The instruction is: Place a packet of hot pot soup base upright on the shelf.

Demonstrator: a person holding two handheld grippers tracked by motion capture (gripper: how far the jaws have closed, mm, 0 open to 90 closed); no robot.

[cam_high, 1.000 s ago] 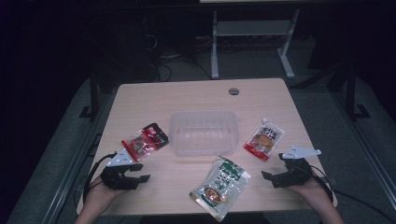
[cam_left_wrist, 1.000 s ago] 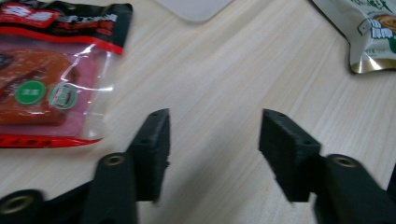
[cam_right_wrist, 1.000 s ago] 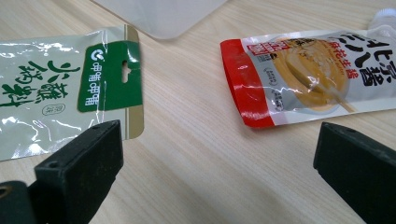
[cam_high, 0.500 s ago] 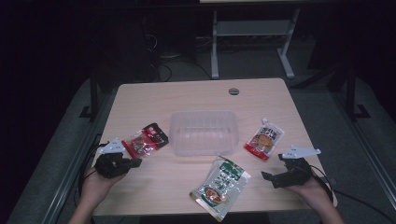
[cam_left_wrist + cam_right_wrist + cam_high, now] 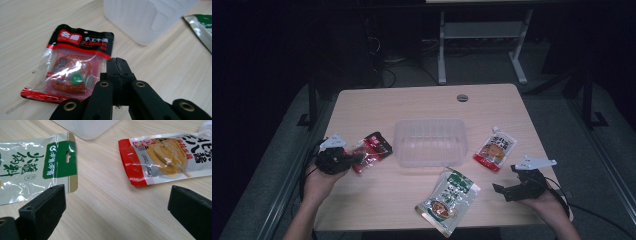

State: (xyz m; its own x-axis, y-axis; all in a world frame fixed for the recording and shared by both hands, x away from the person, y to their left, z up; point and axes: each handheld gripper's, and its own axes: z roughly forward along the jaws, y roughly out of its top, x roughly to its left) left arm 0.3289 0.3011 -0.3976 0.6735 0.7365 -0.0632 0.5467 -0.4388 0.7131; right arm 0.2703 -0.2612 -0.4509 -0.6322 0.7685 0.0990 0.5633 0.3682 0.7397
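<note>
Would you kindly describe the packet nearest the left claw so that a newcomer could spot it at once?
Start at the clear plastic tub in the middle of the wooden table. Just to its left lies a red-and-black snack packet, right at the tip of the left claw. Its black top band and clear window are unique among the packets.

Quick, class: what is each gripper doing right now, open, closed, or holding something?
Left gripper: closed, fingers together with nothing between them, beside the red packet.
Right gripper: open, holding nothing.

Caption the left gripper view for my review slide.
Shut left tool at a red-and-black snack packet beside the clear plastic container.
</note>
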